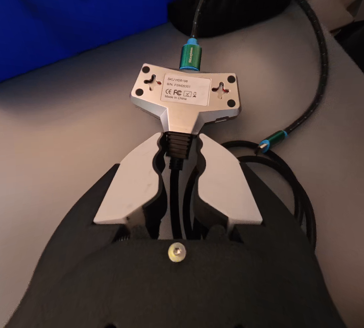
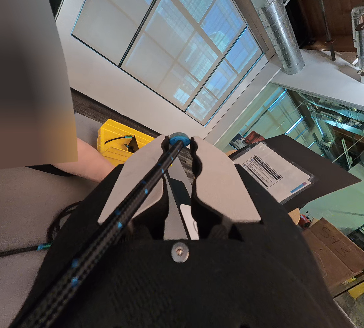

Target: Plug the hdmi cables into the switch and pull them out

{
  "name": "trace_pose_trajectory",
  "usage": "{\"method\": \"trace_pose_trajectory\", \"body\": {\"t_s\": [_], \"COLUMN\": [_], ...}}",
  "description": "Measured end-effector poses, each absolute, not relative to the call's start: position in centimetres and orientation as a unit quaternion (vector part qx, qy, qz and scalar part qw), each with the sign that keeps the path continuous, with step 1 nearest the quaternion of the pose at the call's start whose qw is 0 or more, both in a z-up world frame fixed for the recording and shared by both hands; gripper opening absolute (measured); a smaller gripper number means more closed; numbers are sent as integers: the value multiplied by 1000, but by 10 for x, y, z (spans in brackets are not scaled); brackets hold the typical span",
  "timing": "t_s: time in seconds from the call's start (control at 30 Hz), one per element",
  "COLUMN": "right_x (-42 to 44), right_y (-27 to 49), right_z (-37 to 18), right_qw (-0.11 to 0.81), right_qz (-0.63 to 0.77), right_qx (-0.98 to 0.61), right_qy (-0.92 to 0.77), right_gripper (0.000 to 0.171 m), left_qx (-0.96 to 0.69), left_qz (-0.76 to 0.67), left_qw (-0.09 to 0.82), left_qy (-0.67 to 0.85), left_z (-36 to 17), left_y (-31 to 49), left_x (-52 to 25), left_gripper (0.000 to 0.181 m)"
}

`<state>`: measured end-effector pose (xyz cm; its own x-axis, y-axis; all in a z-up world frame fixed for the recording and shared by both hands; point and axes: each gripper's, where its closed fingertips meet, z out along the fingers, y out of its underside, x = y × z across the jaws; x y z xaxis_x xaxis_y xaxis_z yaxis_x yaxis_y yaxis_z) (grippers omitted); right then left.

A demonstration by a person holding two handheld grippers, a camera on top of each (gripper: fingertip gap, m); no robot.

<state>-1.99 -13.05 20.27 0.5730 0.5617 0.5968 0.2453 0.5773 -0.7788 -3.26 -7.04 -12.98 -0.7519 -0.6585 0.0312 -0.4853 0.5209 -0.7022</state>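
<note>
Grey tabletop (image 1: 59, 141) fills my left wrist view, blue bin (image 1: 78, 12) cut off at the top left; my left gripper (image 1: 178, 137) is clenched on the ribbed black strain relief (image 1: 178, 146) of the silver switch (image 1: 184, 101), which faces underside-up with a white label (image 1: 186, 89); one green-and-blue plug (image 1: 190, 56) sits in its far port; a second green plug (image 1: 270, 141) lies loose on the table at right, tip hard to make out; braided cable (image 1: 319, 58) loops between them. Right wrist view tilts up at a window (image 2: 167, 42); my right gripper (image 2: 178, 142) pinches a blue-ended plug (image 2: 179, 139), body hidden behind the fingertips; its cable (image 2: 118, 223) runs back over the left finger; yellow bin (image 2: 118, 141) beyond, partly hidden.
</note>
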Motion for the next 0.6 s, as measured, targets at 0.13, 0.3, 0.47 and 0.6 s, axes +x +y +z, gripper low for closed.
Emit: {"method": "trace_pose_trajectory", "body": {"t_s": [0.13,0.3,0.47,0.6], "right_x": [-18,-8,32,70], "right_y": [-135,-151,-178,-191], "right_z": [205,222,253,260], "right_qw": [765,790,837,861], "right_qz": [101,128,223,223], "right_qx": [-451,-429,-374,-360], "right_qy": [-448,-418,-331,-282], "right_gripper": [21,21,21,21], "left_qx": [-345,-337,-331,-313], "left_qz": [-416,-480,-504,-546], "left_qw": [176,231,275,300], "left_qy": [823,776,748,717], "left_z": [-98,-53,-26,-3], "left_y": [-55,-43,-29,-24], "left_x": [-35,-45,-56,-65], "left_gripper": [28,27,27,27]}}
